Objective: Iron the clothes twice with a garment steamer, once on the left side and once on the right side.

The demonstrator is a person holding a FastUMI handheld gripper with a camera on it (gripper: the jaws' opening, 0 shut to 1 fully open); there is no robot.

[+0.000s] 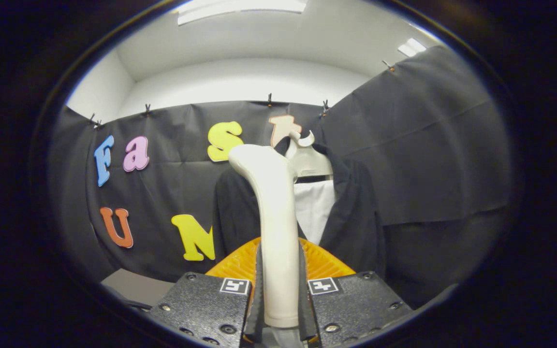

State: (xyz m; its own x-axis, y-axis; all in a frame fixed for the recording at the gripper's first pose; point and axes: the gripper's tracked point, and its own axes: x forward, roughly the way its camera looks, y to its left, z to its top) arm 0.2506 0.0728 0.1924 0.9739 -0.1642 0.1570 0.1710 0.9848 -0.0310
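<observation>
A cream-white garment steamer (pixel 273 212) stands upright between my fingers, its handle clamped by both and its curved head up top, leaning left. My gripper (pixel 281 290) is shut on that handle. Beyond the steamer hangs a black jacket (pixel 356 217) over a white shirt (pixel 315 208) on a pale hanger (pixel 307 162), a short way ahead and slightly right of the steamer. The steamer hides the jacket's middle-left part.
Black cloth walls (pixel 428 145) close the booth behind and to the right of the garment. A grey surface (pixel 133 285) shows low on the left. A white ceiling with lights (pixel 240 7) is overhead.
</observation>
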